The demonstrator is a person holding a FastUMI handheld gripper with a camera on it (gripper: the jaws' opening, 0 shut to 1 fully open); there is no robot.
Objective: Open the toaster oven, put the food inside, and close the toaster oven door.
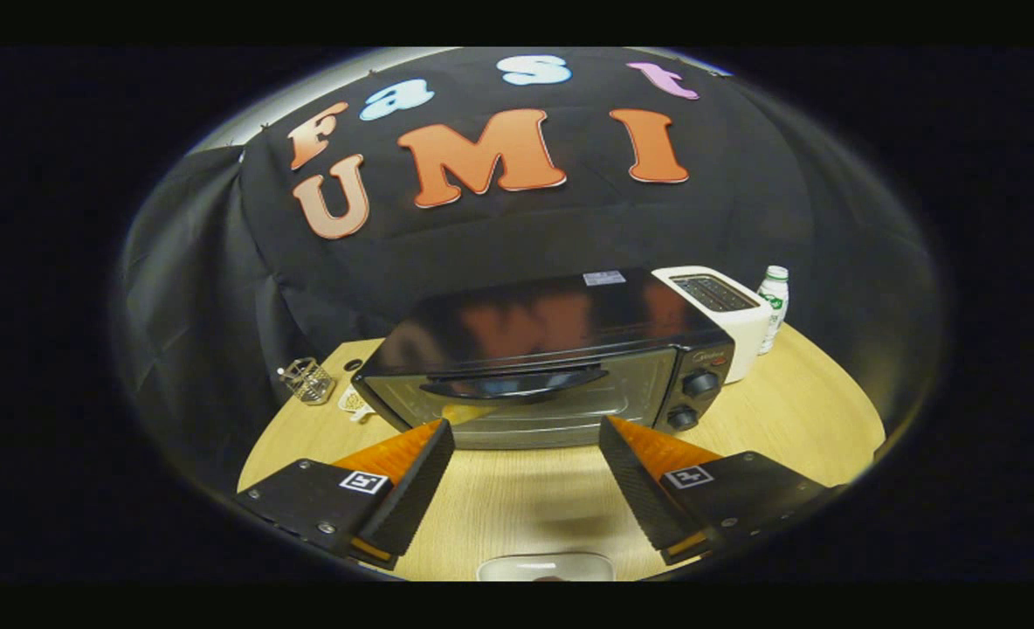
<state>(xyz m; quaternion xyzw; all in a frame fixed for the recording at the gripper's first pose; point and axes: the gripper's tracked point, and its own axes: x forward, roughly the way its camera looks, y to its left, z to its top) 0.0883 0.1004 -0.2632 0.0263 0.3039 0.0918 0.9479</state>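
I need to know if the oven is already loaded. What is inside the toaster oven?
The toaster oven is closed; its glass door reflects, showing no clear contents, so the inside cannot be told. The open gripper is just before it, holding nothing.

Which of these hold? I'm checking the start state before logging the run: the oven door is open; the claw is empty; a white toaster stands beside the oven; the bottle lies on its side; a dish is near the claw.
1. The toaster oven door is open. False: it is closed.
2. The claw is open and empty. True.
3. A white toaster stands beside the oven. True.
4. The bottle lies on its side. False: it stands upright.
5. A pale dish sits on the table below the claw. True.
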